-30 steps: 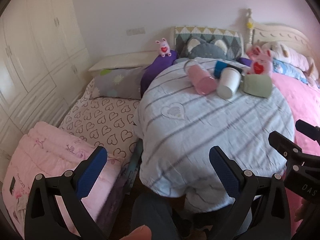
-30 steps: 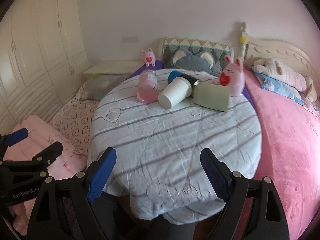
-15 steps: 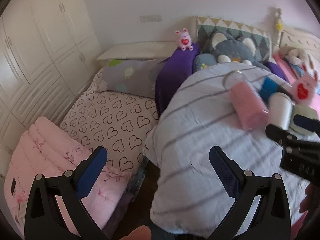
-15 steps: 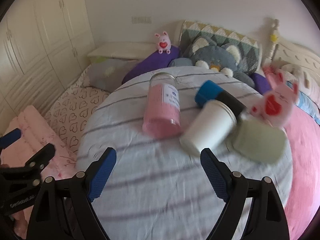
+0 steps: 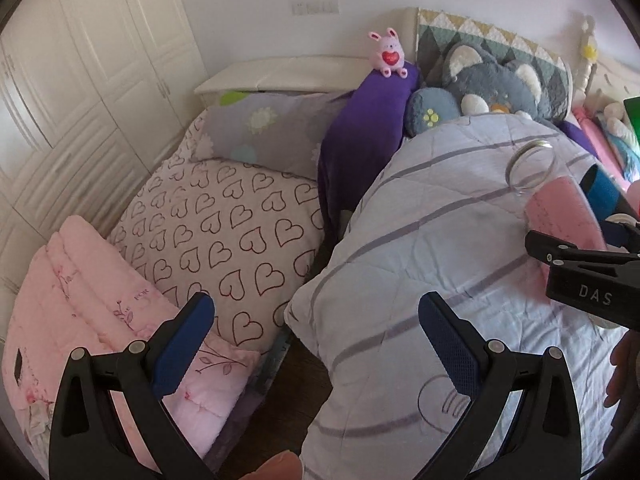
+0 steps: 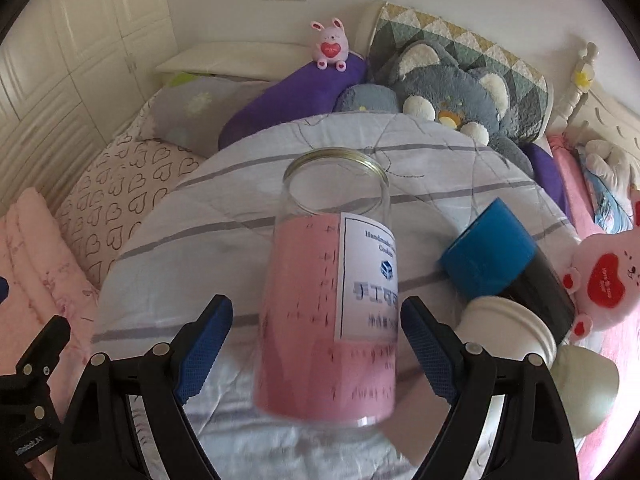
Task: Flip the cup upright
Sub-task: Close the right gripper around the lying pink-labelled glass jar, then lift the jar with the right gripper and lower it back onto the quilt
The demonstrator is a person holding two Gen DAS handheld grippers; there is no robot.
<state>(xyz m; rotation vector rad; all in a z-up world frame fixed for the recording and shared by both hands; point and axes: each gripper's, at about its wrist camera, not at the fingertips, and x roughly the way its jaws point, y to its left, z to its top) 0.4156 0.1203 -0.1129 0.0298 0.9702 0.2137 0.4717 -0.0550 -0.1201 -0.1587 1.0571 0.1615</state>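
A clear glass cup with a pink sleeve and white label (image 6: pixel 326 300) lies on its side on the round table with a striped quilt cover (image 6: pixel 224 208), open mouth pointing away. My right gripper (image 6: pixel 316 352) is open, its two blue pads either side of the cup's lower body without closing on it. The cup also shows in the left wrist view (image 5: pixel 560 212) at the far right, behind the right gripper's black finger. My left gripper (image 5: pixel 316 344) is open and empty, over the table's left edge and the gap beside the bed.
A blue and black cup (image 6: pixel 504 264), a white cup (image 6: pixel 512 332) and a pale green cup (image 6: pixel 588 392) lie on their sides right of the pink cup. A pink bunny toy (image 6: pixel 604 280) sits at the right. Bedding and pillows (image 5: pixel 224 232) lie left; plush toys (image 6: pixel 448 80) behind.
Both grippers moved forward over the table. The right gripper came up around the pink cup, which now fills its view. The left view swung left toward the bed.
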